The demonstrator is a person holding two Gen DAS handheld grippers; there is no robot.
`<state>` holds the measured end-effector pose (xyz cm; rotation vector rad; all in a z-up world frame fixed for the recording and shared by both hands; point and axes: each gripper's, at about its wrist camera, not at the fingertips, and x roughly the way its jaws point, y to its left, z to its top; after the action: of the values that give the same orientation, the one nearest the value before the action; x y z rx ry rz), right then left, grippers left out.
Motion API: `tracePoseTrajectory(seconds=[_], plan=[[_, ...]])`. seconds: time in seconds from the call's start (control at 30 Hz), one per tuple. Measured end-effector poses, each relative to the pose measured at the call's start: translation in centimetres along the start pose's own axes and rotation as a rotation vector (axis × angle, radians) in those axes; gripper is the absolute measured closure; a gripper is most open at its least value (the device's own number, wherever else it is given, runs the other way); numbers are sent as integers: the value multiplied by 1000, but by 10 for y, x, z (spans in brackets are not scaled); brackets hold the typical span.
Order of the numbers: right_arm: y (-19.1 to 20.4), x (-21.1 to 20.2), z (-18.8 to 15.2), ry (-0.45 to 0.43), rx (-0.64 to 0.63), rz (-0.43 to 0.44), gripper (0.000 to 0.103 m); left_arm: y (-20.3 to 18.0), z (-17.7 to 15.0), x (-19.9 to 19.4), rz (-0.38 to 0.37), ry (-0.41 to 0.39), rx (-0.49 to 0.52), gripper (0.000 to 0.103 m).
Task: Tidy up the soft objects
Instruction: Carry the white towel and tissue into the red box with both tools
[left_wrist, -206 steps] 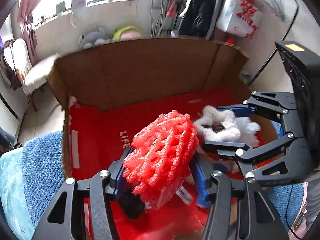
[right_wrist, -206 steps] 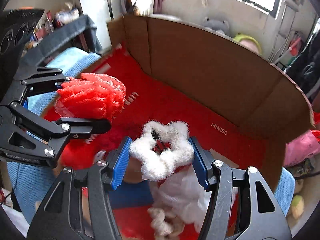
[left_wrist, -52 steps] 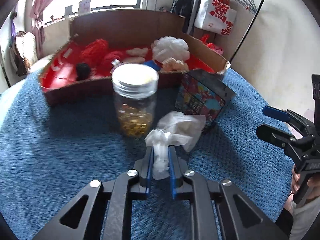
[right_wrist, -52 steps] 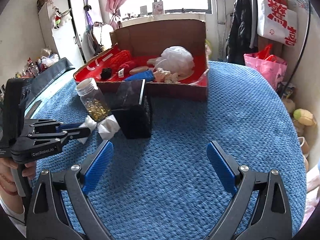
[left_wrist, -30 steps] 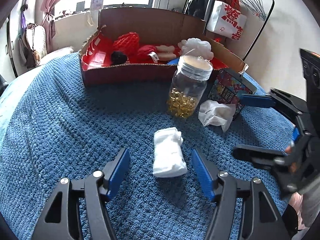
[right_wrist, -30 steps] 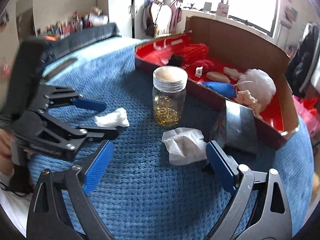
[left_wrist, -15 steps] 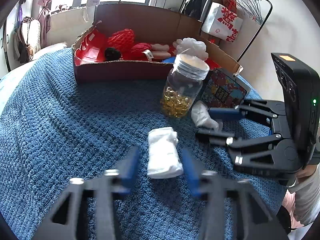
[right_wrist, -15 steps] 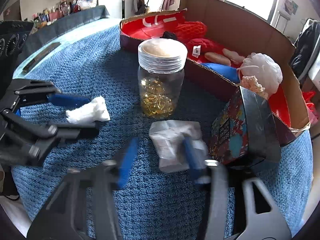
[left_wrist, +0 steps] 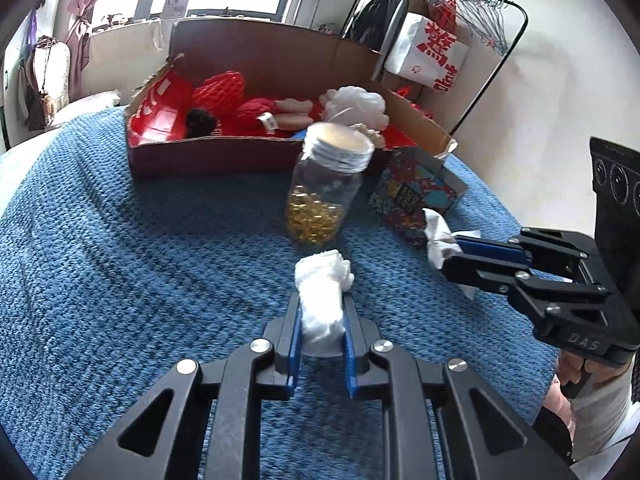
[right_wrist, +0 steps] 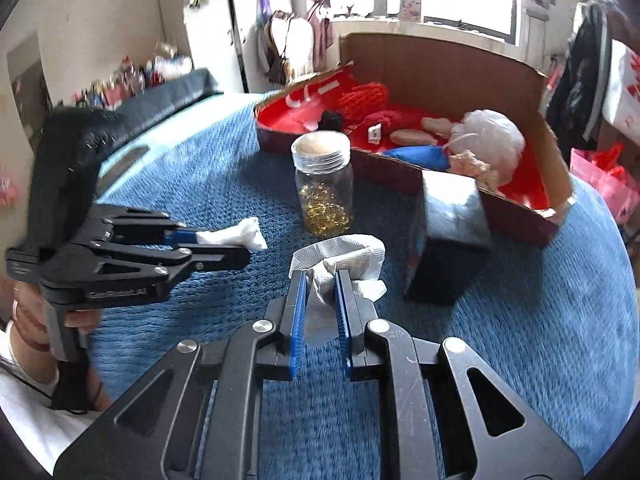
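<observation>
My left gripper (left_wrist: 320,312) is shut on a folded white cloth (left_wrist: 322,296) just above the blue blanket (left_wrist: 120,280); from the right wrist view the same gripper (right_wrist: 218,246) shows at the left with the cloth (right_wrist: 236,236) sticking out of its tips. My right gripper (right_wrist: 322,292) is shut on a crumpled grey-white tissue (right_wrist: 340,260); in the left wrist view that gripper (left_wrist: 452,256) comes in from the right with the tissue (left_wrist: 438,236) pinched. At the back stands the red-lined cardboard box (left_wrist: 208,156) holding a red foam net, a red plush and a white bath puff (left_wrist: 356,104).
A glass jar of yellow capsules (left_wrist: 326,192) with a metal lid stands in front of the box. Beside it sits a small patterned box with a dark lid (right_wrist: 448,232). A person's hands hold both grippers at the picture edges. A clothes rack and bags stand behind the bed.
Both grippers went from wide open around their pieces to shut on them. The white cloth and the tissue are now pinched and slightly lifted off the blanket.
</observation>
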<state>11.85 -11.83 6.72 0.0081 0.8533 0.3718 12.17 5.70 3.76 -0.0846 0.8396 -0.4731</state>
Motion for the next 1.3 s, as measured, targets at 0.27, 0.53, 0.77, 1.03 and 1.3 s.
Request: tracePoseTrajectory(seconds=[0.27,0.53,0.77,1.03,1.3], plan=[[-4,-18,-15,-20,48,9,89,-19,3,0,-15,-8,27,85],[-4,-20,-10,-27,26,16,89,-10,12,-10,48,-13,35,85],[4,-3,12,39,-100,-33,89,5,32,-2,119,52,86,85],[7,11,36,115,-257,-103,89,18,57,11,120,104,112,85],[0,24,58,160,-335,-136,89,26,84,15,90,105,112,85]])
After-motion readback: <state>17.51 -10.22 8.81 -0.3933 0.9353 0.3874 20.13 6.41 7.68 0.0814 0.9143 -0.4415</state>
